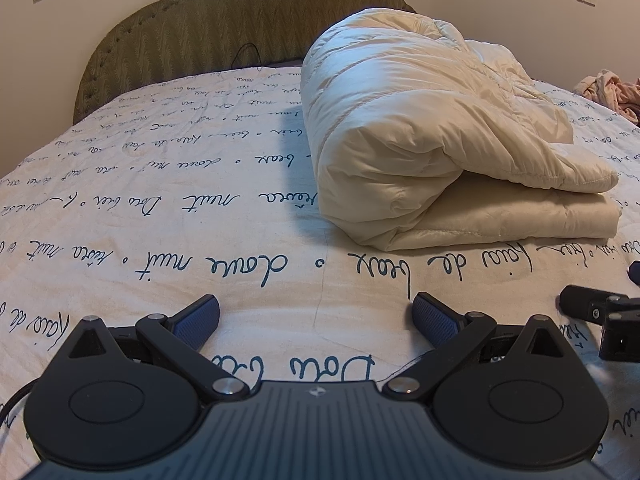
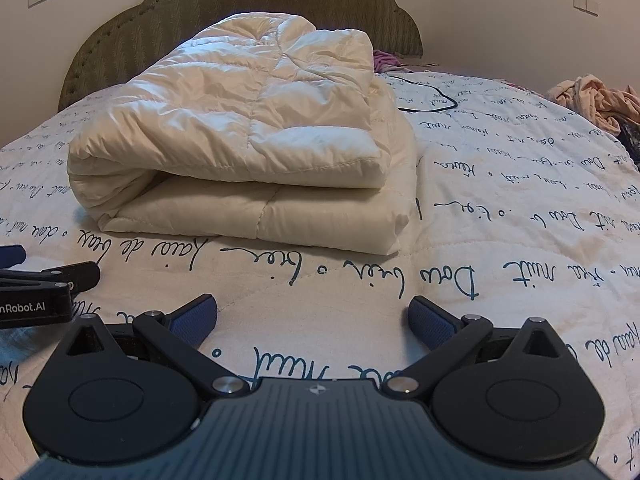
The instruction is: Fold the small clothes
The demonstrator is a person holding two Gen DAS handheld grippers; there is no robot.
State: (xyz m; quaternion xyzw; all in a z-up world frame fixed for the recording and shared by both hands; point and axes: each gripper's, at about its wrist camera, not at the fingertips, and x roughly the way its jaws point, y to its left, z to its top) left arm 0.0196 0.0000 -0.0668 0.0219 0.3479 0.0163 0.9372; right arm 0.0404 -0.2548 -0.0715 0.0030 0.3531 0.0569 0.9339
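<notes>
A cream quilted puffer garment (image 1: 432, 136) (image 2: 248, 140) lies folded into a thick bundle on the bed, its folded edge facing me. My left gripper (image 1: 316, 320) hovers low over the bedspread in front of it, open, with nothing between its blue pads (image 1: 200, 318). My right gripper (image 2: 313, 320) is beside it, also open and empty, a short way in front of the bundle. Each gripper shows at the edge of the other's view: the right one (image 1: 600, 316) and the left one (image 2: 44, 288).
The bedspread (image 2: 500, 208) is white with blue handwriting print. A pile of pink clothes (image 2: 596, 100) (image 1: 608, 92) lies at the far right edge. A black cable (image 2: 432, 98) and a purple cloth (image 2: 386, 60) lie near the olive headboard (image 1: 240, 28).
</notes>
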